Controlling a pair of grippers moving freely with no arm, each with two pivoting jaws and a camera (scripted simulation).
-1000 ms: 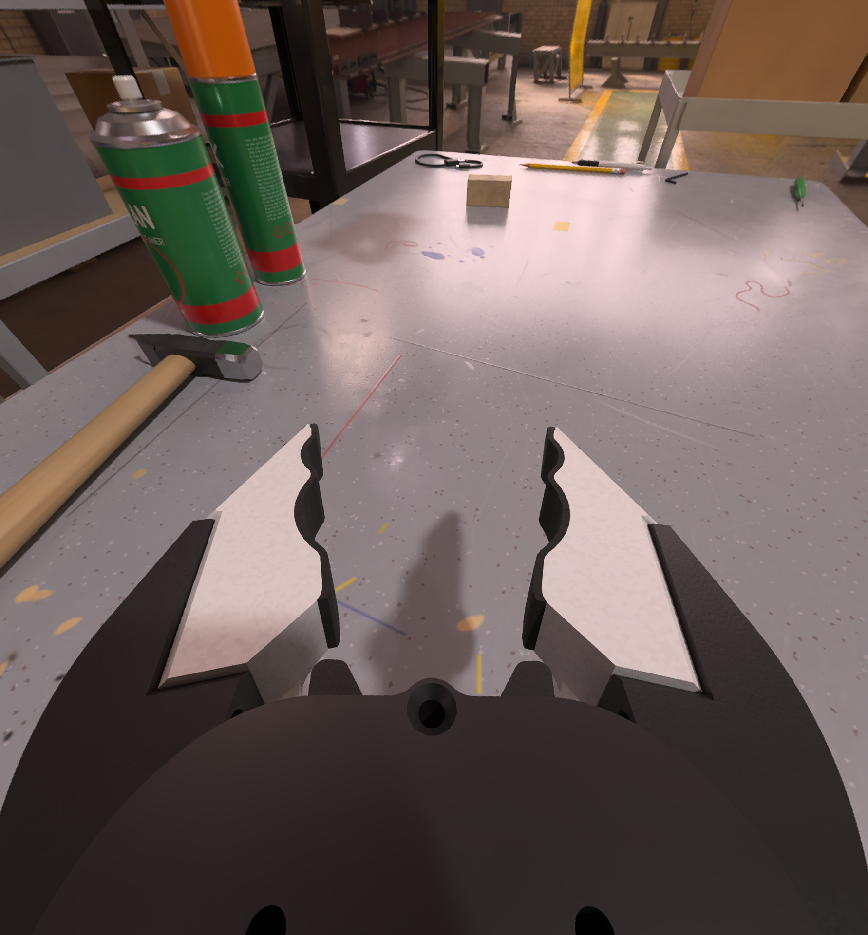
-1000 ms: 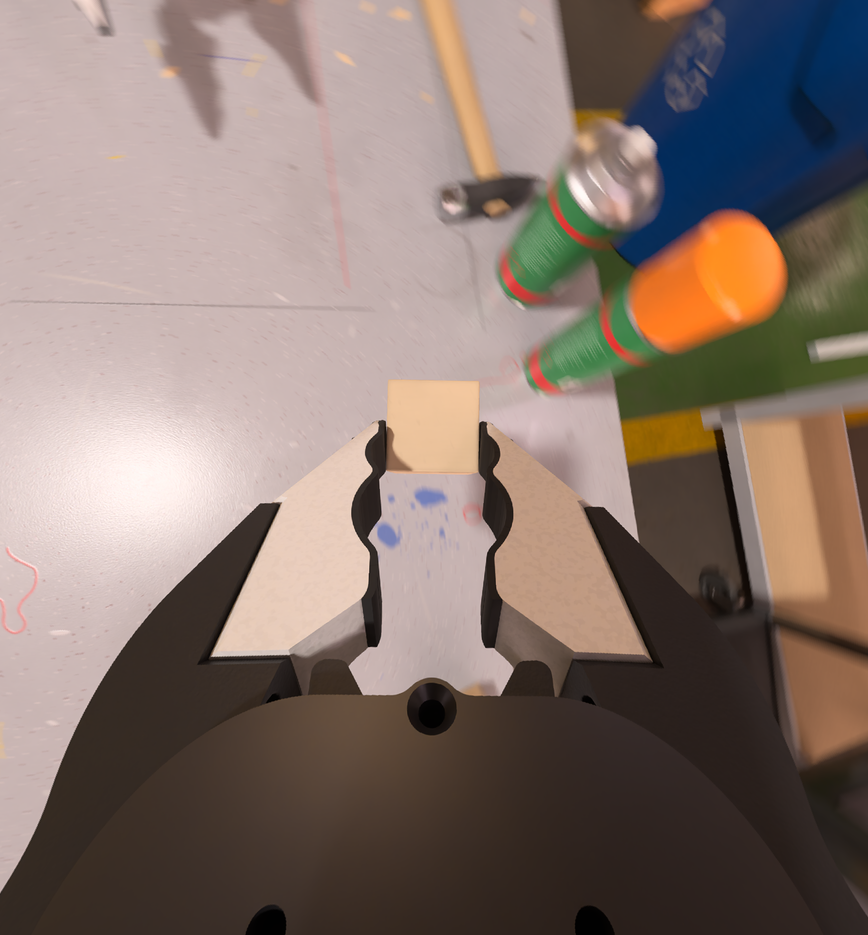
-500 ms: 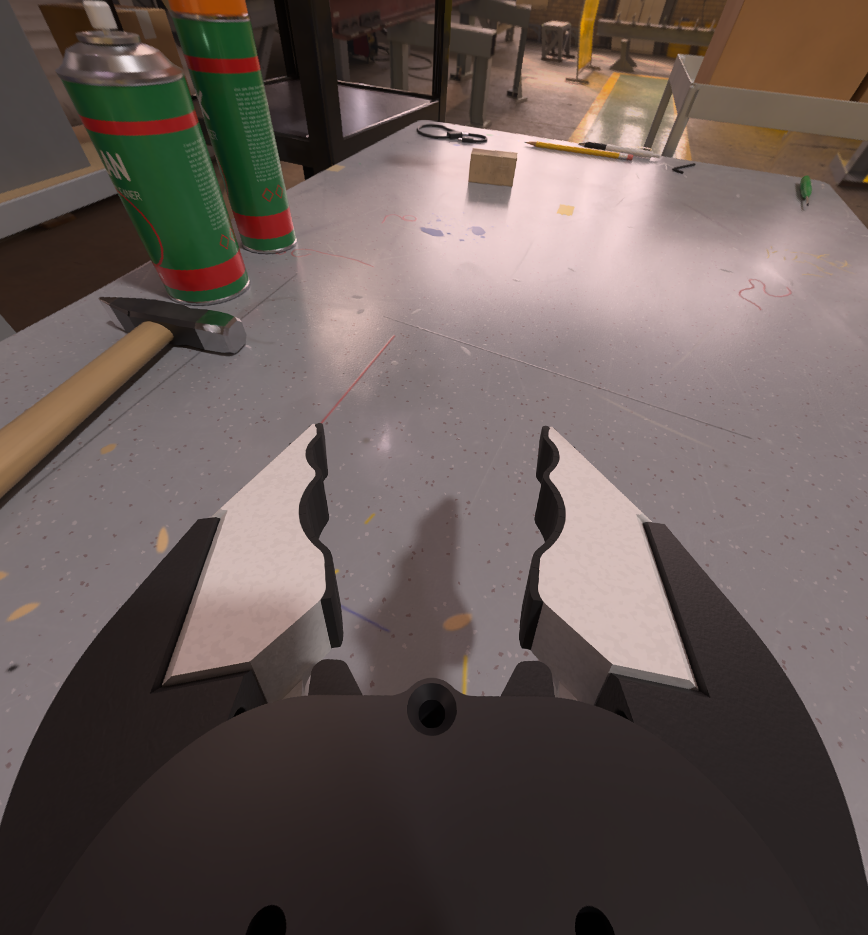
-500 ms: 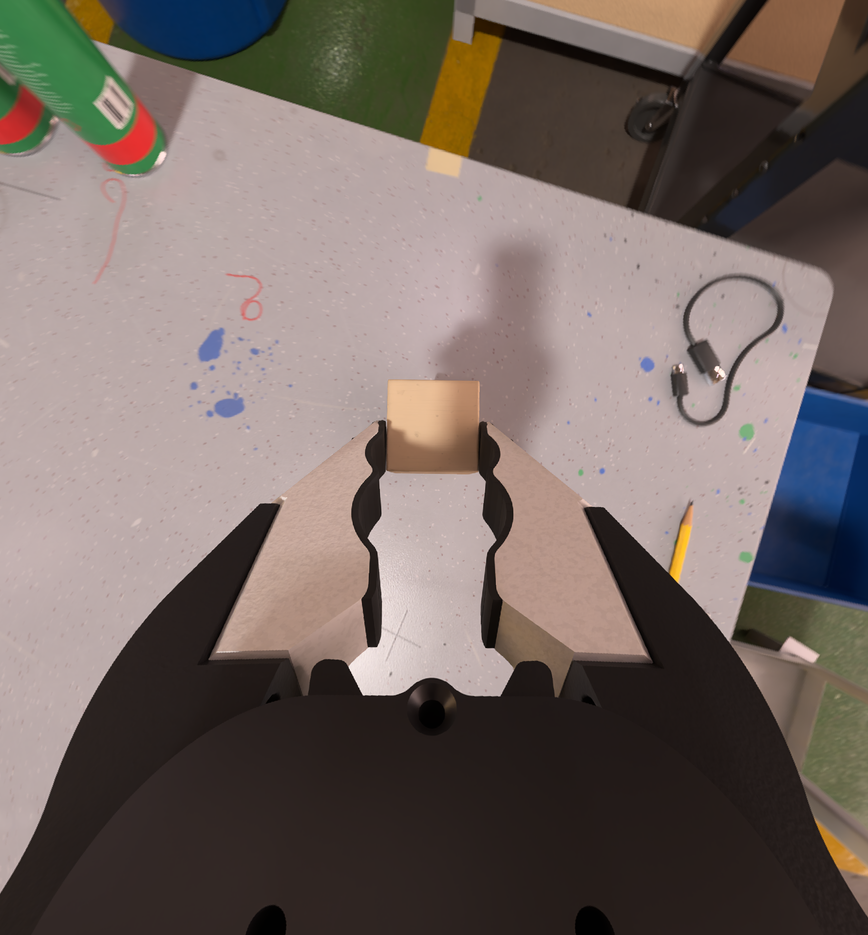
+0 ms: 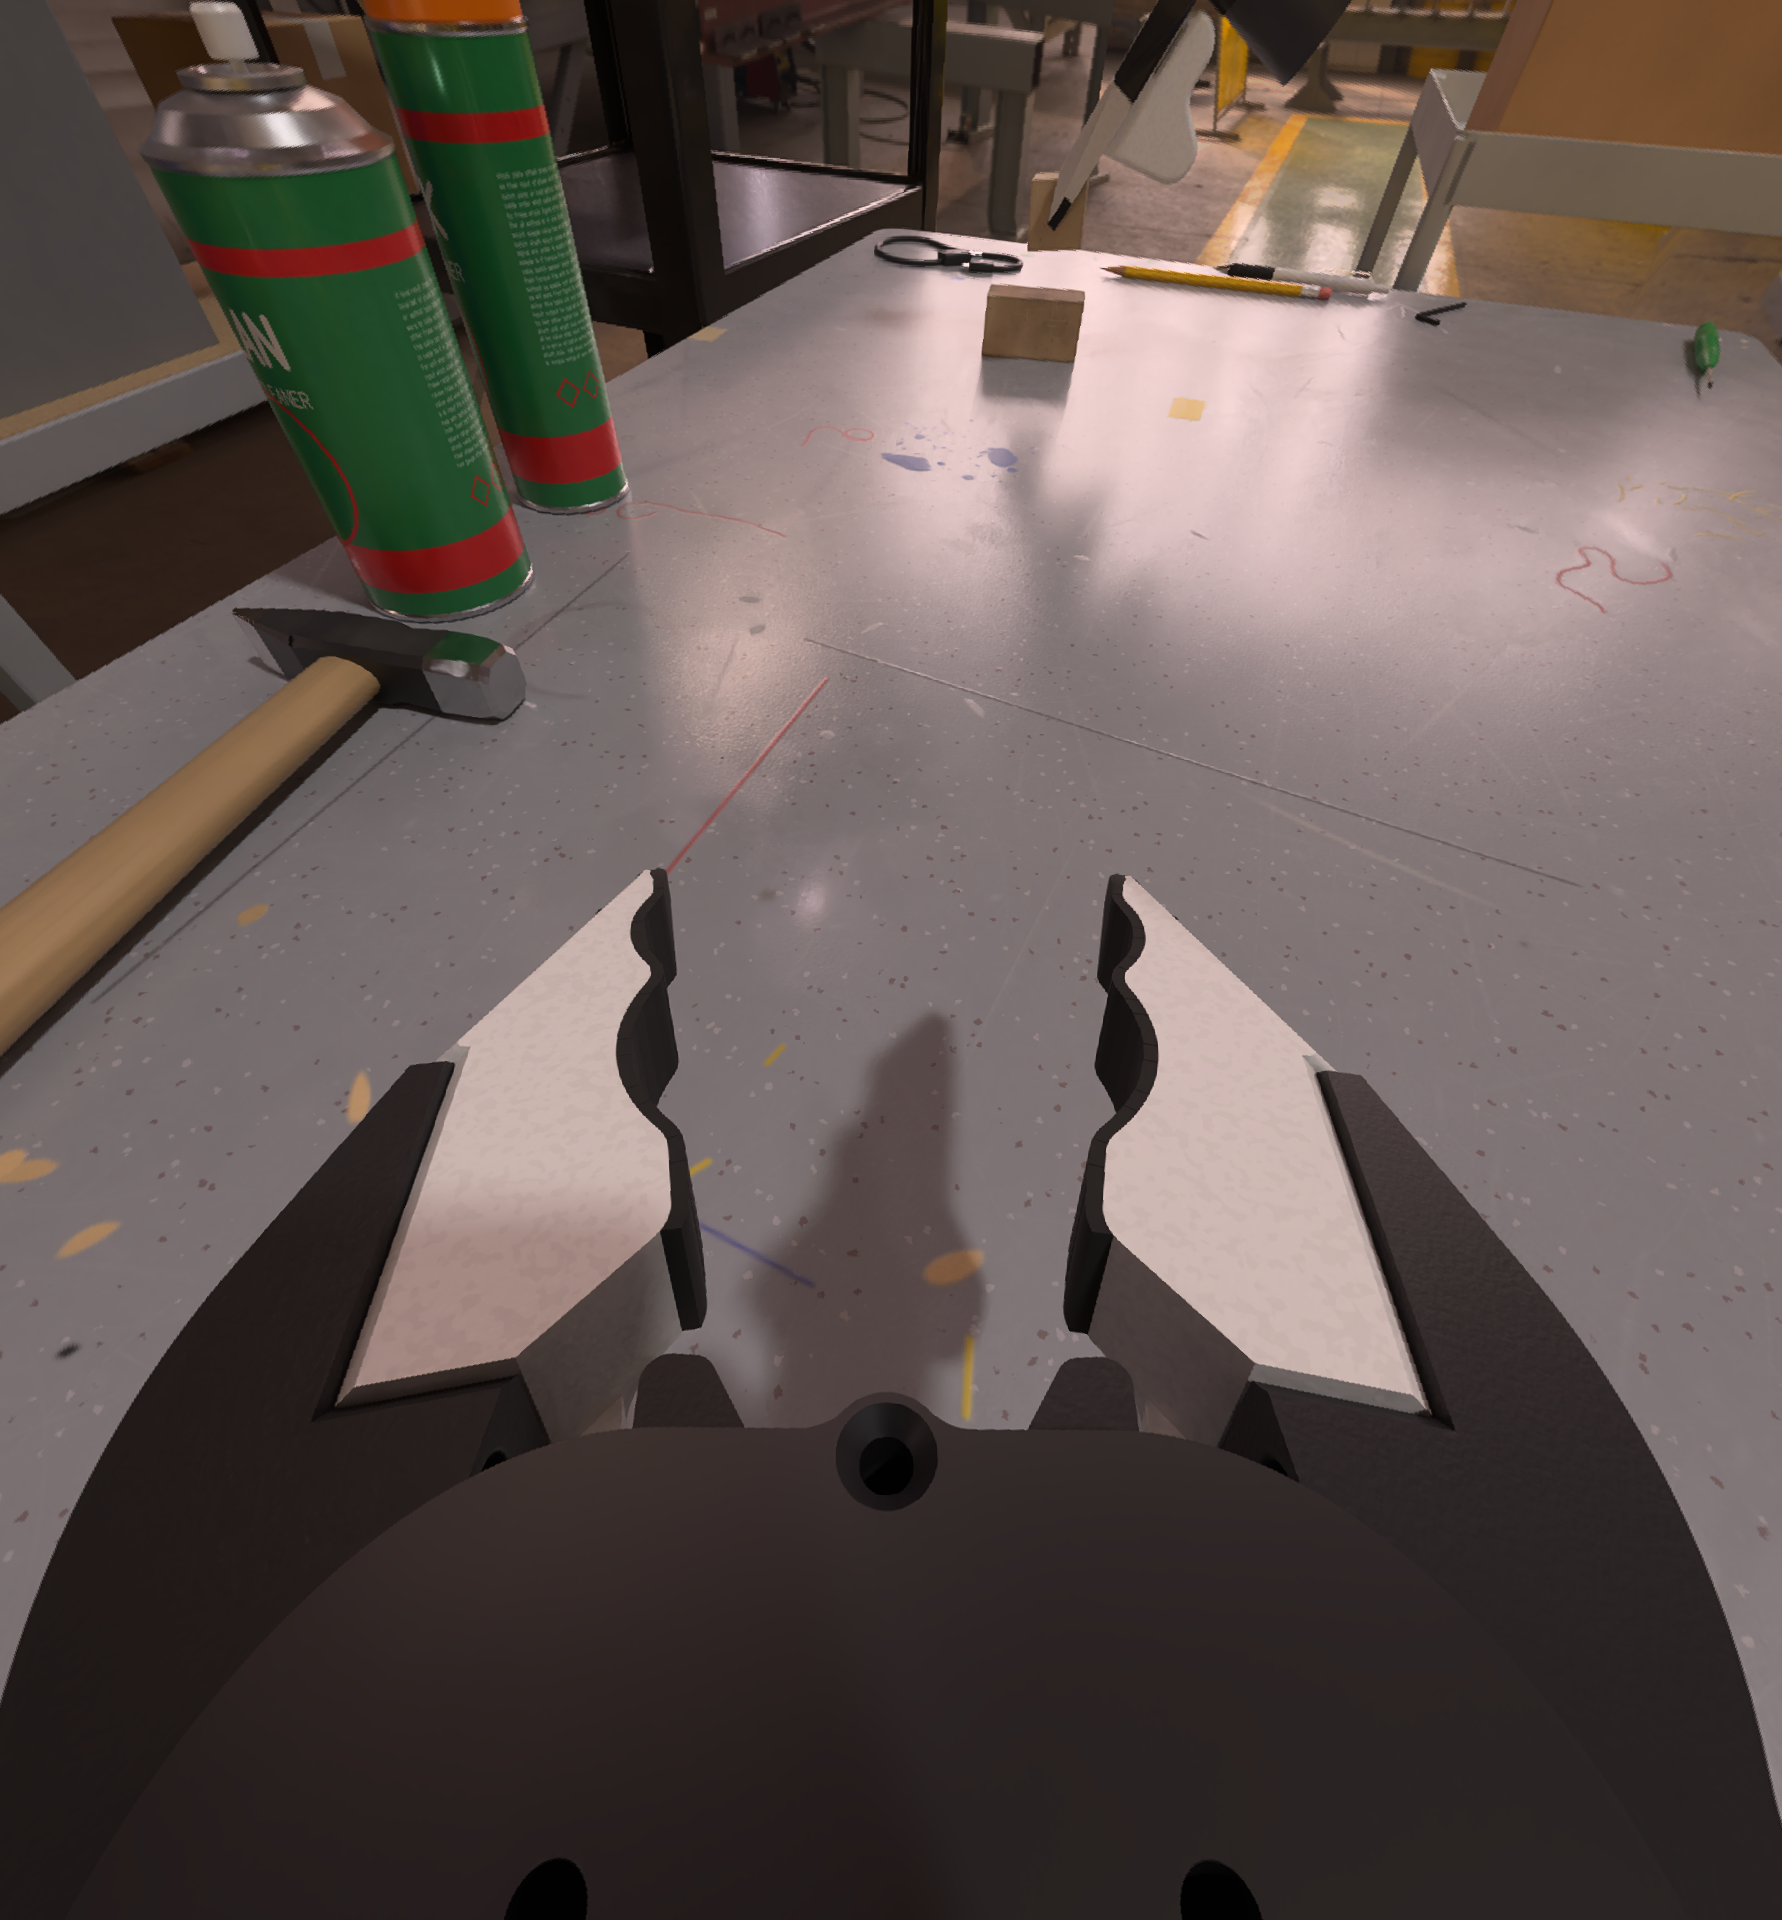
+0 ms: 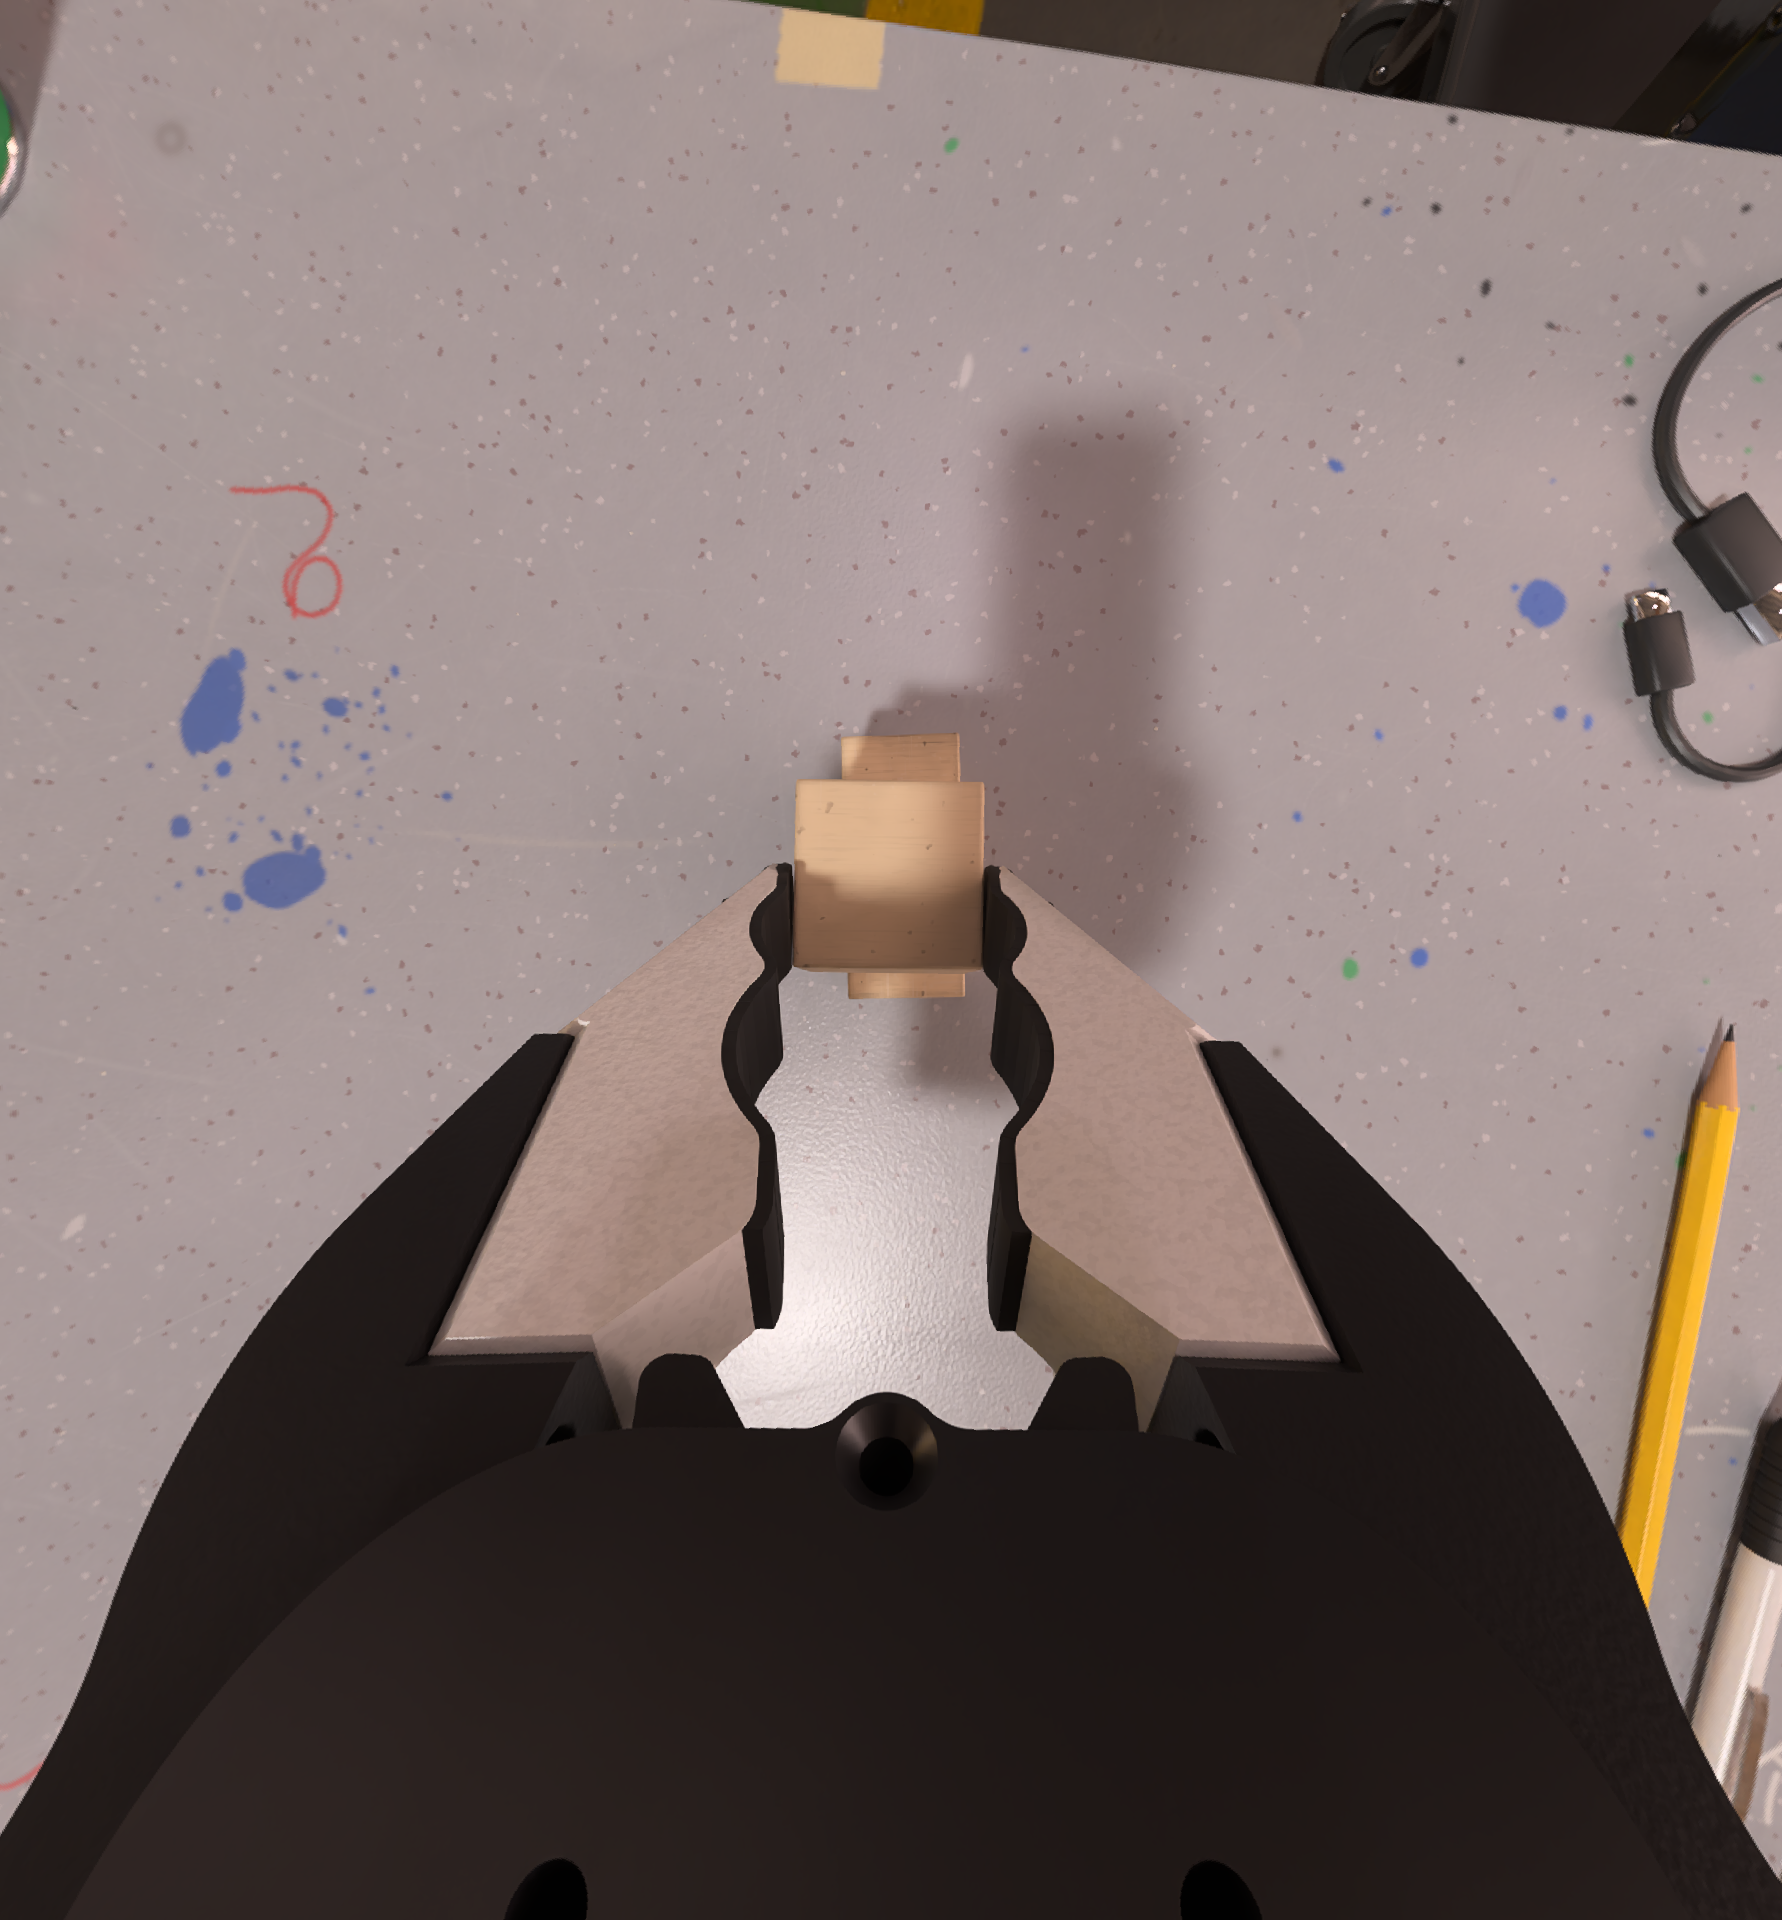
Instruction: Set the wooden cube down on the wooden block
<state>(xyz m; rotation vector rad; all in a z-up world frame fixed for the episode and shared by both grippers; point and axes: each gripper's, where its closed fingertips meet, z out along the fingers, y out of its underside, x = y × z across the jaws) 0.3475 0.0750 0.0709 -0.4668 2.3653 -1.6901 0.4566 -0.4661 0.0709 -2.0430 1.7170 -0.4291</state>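
My right gripper [image 6: 887, 904] points straight down and is shut on the light wooden cube [image 6: 889, 888], held at its fingertips. The wooden block [image 6: 899, 756] lies on the grey table right under the cube, with its ends showing past the cube's far and near edges. In the left wrist view the block [image 5: 1034, 324] sits at the table's far end. There the cube [image 5: 1041, 213] hangs a little above it beside a white finger [image 5: 1147, 114] of the right gripper. My left gripper [image 5: 887, 894] is open and empty, low over the near table.
Two green spray cans [image 5: 347, 343] [image 5: 508, 260] and a hammer [image 5: 388, 665] stand along the table's left side. Near the block lie a black cable [image 6: 1739, 582], a yellow pencil [image 6: 1687, 1299] and a pen [image 6: 1760, 1558]. A green tool [image 5: 1705, 348] lies far right.
My right gripper has carried the cube away from the cans and across the table, until it is over the block. It has come into the left wrist view. My left gripper has moved slightly forward.
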